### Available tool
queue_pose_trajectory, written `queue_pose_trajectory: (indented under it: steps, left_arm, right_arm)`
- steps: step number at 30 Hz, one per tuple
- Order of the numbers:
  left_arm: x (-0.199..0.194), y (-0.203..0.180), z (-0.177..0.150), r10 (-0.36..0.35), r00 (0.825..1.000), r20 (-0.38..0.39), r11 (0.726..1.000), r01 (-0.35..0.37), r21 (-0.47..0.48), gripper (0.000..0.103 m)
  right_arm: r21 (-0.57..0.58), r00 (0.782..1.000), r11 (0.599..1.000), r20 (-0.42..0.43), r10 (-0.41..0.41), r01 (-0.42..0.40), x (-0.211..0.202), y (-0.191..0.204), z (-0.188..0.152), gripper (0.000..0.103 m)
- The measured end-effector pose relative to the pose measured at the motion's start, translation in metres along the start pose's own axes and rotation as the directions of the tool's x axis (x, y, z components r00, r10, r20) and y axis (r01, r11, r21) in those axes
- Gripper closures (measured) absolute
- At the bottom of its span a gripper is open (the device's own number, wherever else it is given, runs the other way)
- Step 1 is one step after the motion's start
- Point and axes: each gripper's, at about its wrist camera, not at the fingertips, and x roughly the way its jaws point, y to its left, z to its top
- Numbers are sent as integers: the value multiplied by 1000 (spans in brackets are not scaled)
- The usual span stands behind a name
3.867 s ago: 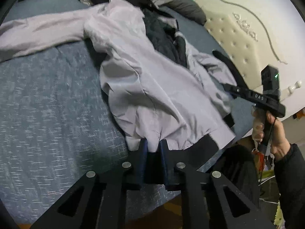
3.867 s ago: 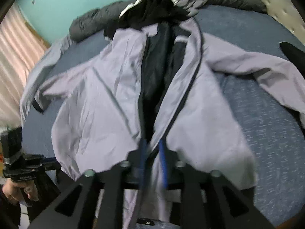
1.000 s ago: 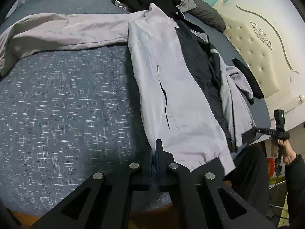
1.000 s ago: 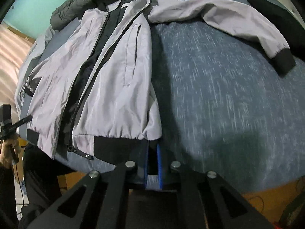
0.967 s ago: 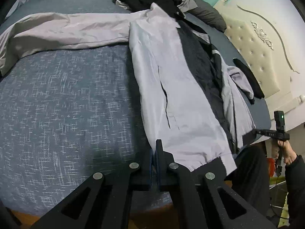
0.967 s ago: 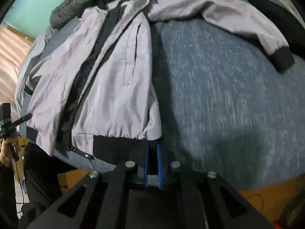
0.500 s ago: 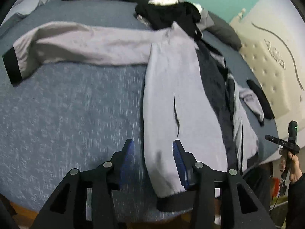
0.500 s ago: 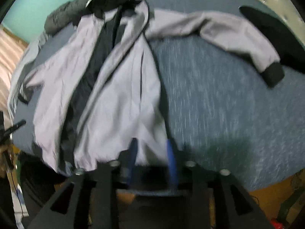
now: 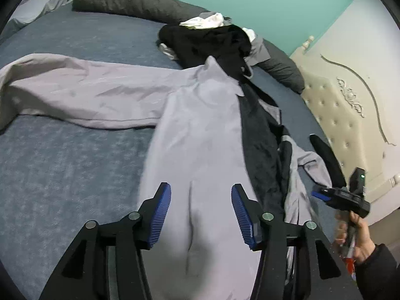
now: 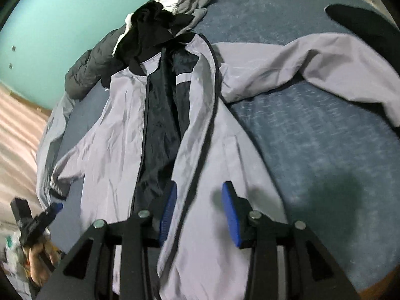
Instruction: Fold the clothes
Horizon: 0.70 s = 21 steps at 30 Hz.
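Note:
A light grey jacket [image 9: 200,137] lies open on the blue bed cover [image 9: 62,162], front up, its dark lining [image 9: 257,137] showing down the middle. One sleeve [image 9: 75,92] stretches out to the left. My left gripper [image 9: 201,215] hovers over the left front panel; its jaws are opening and nothing is pinched between the blue pads [image 9: 162,215]. In the right wrist view the jacket [image 10: 120,130] fills the middle, its other sleeve [image 10: 325,57] spread to the right. My right gripper [image 10: 200,212] stands open above the right panel beside the zip edge, holding nothing.
A heap of black and white clothes [image 9: 205,40] and a dark grey duvet [image 9: 130,0] lie at the far side. A cream tufted headboard [image 9: 350,115] stands on the right, a black item [image 9: 327,157] beside it. A hand [image 9: 357,237] carries the right gripper off the bed edge.
Both grippers were shut at the jacket's hem; they have let go, opened, and moved up over the front panels. The jacket now lies flat on the bed.

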Motion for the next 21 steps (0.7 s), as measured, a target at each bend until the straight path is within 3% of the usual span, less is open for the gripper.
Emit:
queue_pose_trajectory:
  steps: [11, 18, 21]
  left_arm:
    - [36, 27, 5, -1, 999, 46, 997, 5, -80, 43]
    - [31, 58, -10, 43, 991, 124, 993, -29, -111, 42]
    - [26, 72, -13, 53, 988, 144, 991, -35, -125, 42]
  right_arm:
    - [86, 998, 995, 30, -55, 52, 48, -3, 45, 65]
    - [32, 997, 997, 46, -65, 64, 67, 11, 53, 66]
    - [16, 996, 998, 63, -64, 63, 71, 18, 54, 74]
